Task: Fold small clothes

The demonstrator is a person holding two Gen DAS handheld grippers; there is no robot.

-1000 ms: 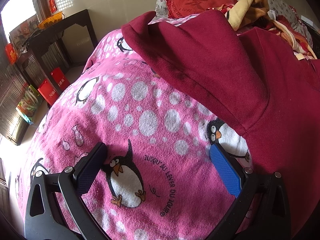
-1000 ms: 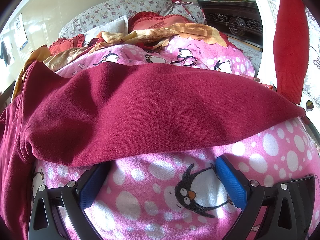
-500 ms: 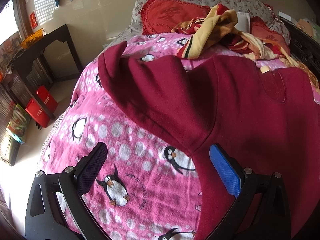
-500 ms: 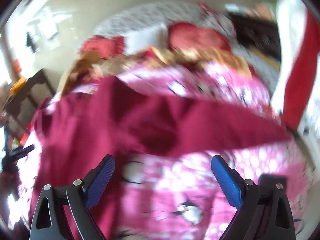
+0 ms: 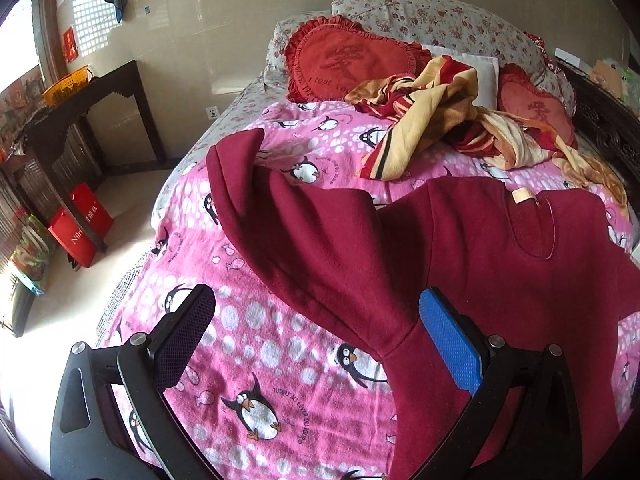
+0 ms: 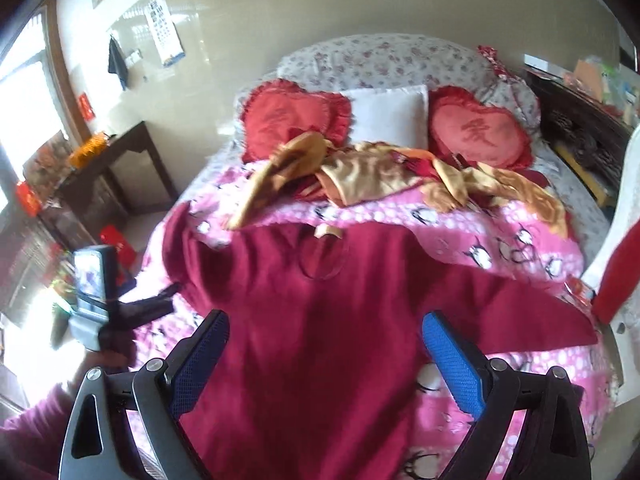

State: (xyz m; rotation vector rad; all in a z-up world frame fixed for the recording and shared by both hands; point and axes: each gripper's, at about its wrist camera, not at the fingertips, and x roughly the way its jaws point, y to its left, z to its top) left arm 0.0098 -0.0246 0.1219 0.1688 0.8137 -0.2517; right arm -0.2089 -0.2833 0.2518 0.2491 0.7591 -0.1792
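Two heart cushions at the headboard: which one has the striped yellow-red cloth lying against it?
The darker red heart cushion, left of the white pillow. The cloth laps its lower edge; the pinker cushion lies right of the pillow.

a home bedroom: a bed under a pink fleece penguin-print blanket [image 5: 256, 320] fills the room, with red heart-shaped frilled cushions [image 5: 352, 64] and a floral pillow [image 5: 432, 20] at its head (a wall calendar [image 6: 166, 36] hangs behind), and a dark wooden side table [image 5: 92, 96] left of the bed.
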